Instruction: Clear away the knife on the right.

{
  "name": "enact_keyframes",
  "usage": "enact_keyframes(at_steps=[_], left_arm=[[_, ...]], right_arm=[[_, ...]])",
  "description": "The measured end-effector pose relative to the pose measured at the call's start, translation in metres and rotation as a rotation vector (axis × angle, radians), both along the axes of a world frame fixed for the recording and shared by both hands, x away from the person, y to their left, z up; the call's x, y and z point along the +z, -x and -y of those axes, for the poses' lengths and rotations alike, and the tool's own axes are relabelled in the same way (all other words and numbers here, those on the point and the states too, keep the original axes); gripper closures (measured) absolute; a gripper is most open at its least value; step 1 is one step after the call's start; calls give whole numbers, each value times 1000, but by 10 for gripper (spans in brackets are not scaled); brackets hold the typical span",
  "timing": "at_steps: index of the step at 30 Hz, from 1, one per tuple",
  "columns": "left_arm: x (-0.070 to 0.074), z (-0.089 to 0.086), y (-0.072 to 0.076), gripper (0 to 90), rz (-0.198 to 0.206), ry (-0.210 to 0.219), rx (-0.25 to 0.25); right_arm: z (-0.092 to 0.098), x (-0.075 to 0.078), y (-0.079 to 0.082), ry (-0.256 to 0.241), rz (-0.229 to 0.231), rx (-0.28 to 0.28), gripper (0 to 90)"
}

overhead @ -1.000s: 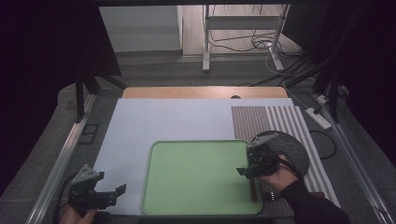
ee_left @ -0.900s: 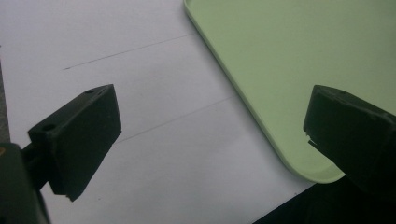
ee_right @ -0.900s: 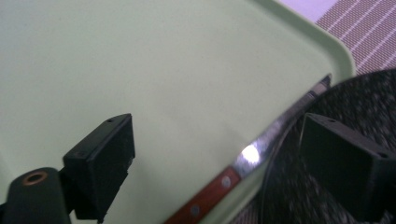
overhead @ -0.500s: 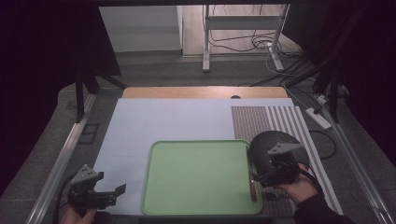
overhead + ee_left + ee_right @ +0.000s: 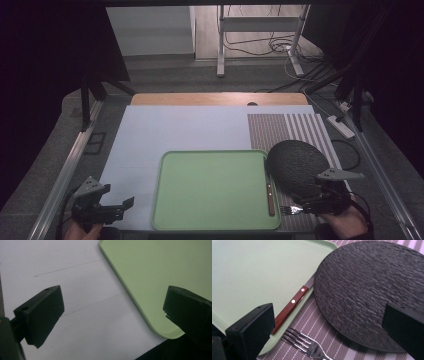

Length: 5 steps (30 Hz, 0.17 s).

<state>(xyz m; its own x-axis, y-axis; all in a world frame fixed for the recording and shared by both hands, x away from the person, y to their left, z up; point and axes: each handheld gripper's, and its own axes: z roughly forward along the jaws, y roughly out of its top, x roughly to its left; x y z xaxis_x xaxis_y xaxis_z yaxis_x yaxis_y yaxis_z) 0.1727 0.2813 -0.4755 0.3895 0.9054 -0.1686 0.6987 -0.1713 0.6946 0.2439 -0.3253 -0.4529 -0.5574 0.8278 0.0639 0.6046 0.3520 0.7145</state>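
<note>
1. The right gripper point(image 5: 306, 206) hung at the lower right of the high view, its jaws spread wide and holding nothing; in the right gripper view the two black jaws stood far apart at the lower corners.
2. The fork point(image 5: 308, 346) lay on the striped mat point(image 5: 342, 353) at the bottom centre of that view, between the jaws and just ahead of them, tines toward the upper left and handle running off the bottom edge.
3. Its long axis ran roughly along the reach of the jaws, so a grasp would likely need the hand turned across it.
4. The knife point(image 5: 292, 307) rested inside the green tray point(image 5: 210, 190) against its right rim, just left of the fork; the dark round plate point(image 5: 367, 290) sat to the right.
5. The left gripper point(image 5: 107, 207), jaws likewise parted and empty, hovered at lower left, well apart.
</note>
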Motion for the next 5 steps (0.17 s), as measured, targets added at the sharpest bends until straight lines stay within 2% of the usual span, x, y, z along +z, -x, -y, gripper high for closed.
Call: enact_keyframes(at_steps=[2,5], left_arm=[[0,0,0,34,1,1,0],[0,0,0,34,1,2,-1]], right_arm=[[1,0,2,-9,0,-2,0],[0,-1,1,6,-10,7,0]])
